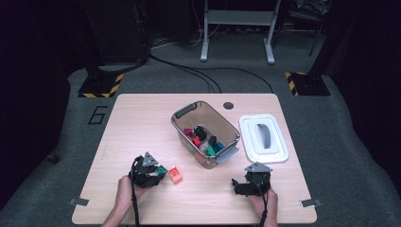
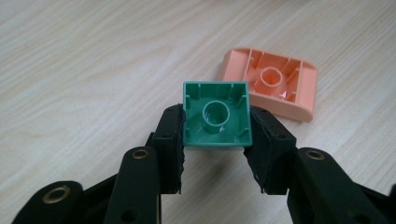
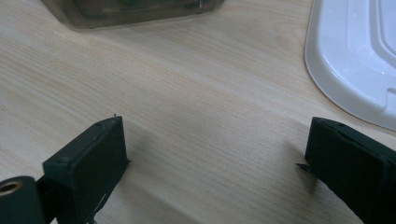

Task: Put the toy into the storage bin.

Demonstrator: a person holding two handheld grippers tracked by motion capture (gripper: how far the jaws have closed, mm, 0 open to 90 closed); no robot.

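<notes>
Wooden desk (image 1: 142, 123), dark room. High view: left gripper (image 1: 152, 173) near front edge pinches green square plastic brick (image 1: 161, 170), orange plastic brick (image 1: 175, 174) just beside. Left gripper view: jaws clamp brick sides, hollow underside showing. Right gripper view: right gripper (image 3: 215, 158) spread, holding nothing, near white lid (image 3: 355, 56).

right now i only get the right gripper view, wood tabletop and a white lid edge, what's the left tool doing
Observer: The left tool is shut on a small green square plastic block, hollow side facing its camera.
Operator: anything close to it
Observer: A flat orange plastic block lies just beyond the green block, underside up on the table.
Operator: where's the bin from there
Observer: In the high view, the clear plastic bin stands open mid-table with several coloured pieces inside, its white plastic lid lying beside it.
</notes>
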